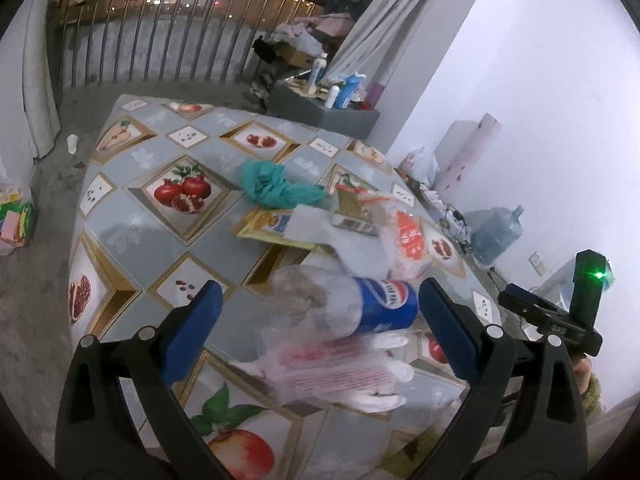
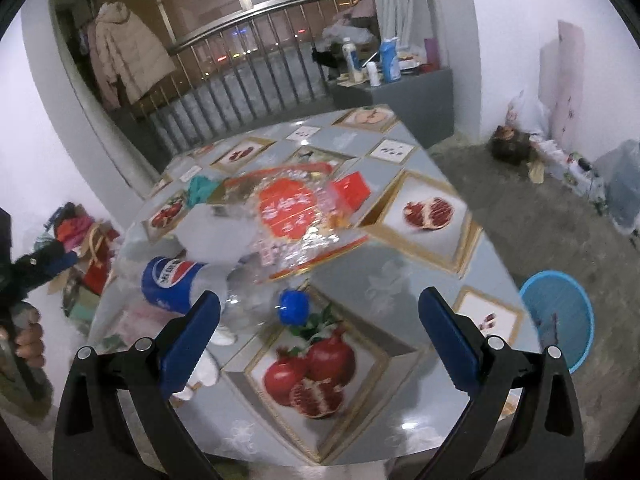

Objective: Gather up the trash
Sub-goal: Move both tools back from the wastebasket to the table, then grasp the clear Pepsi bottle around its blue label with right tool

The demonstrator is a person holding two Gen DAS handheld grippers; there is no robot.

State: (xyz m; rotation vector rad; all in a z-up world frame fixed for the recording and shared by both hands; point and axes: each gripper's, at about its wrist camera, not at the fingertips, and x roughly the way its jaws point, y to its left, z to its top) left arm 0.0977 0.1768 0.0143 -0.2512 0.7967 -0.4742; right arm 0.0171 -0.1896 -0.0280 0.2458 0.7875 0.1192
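The blue fingers (image 1: 202, 320) of the left gripper (image 1: 320, 312) are standing wide apart and gripping nothing; the gripper is hanging over the near part of the table (image 1: 128, 208), tilted down toward it, with the bottle (image 1: 360, 308) lying in the gap between the fingers; whether either pad is touching the bottle cannot be told through the blur. The right gripper (image 2: 320, 320) is likewise spread wide and empty, its fingers (image 2: 444, 332) hovering above the near edge of the table (image 2: 380, 276); the bottle (image 2: 180, 284) is lying just past its left finger, the blue cap (image 2: 294, 306) pointing toward the gap. A hand (image 2: 28, 340) is showing at the left edge of the right view, wrapped around the left gripper's handle.

The trash is sitting in one loose heap at the middle of the table: one clear bottle with a blue label; one teal rag (image 1: 276, 184) at the far side; one clear bag with red print (image 1: 404, 236) over it all; one yellow packet (image 1: 272, 228) lying flat under the heap; one pink-printed bag (image 1: 332, 372) near the left gripper; one small red packet (image 2: 352, 188) beside the heap. One blue basket (image 2: 560, 312) is standing on the floor to the right of the table, well apart from the heap.
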